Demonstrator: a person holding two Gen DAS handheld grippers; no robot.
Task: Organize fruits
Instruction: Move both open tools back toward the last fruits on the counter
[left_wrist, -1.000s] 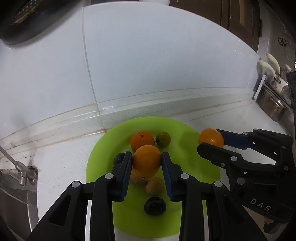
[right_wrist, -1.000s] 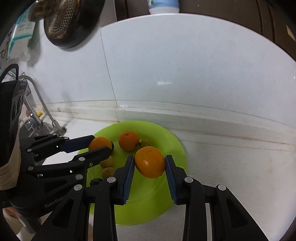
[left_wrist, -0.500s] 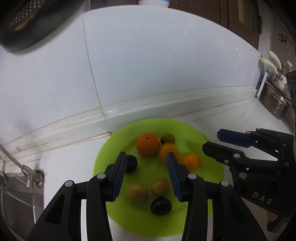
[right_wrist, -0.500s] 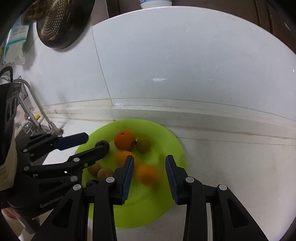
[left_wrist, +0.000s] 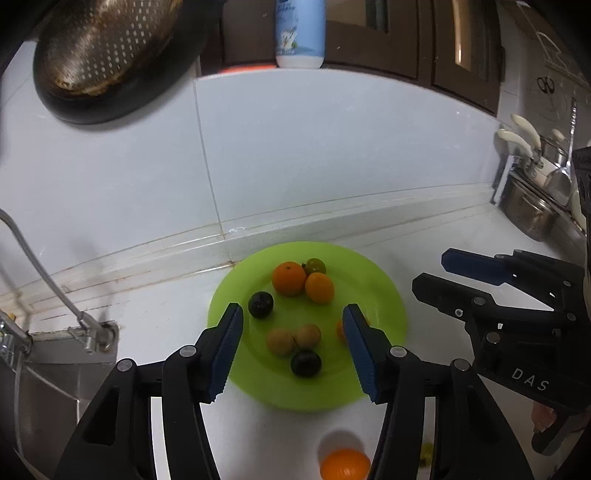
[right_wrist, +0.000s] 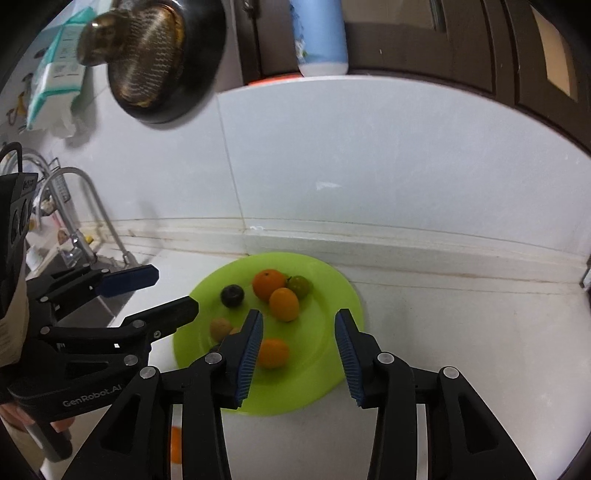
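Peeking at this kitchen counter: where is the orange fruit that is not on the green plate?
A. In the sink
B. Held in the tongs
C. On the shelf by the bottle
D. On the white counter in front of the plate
D: one orange fruit lies on the white counter, nearer the camera than the green plate.

My left gripper (left_wrist: 293, 341) hangs over the green plate (left_wrist: 384, 291), its jaws opening and empty; fruits lie on it.
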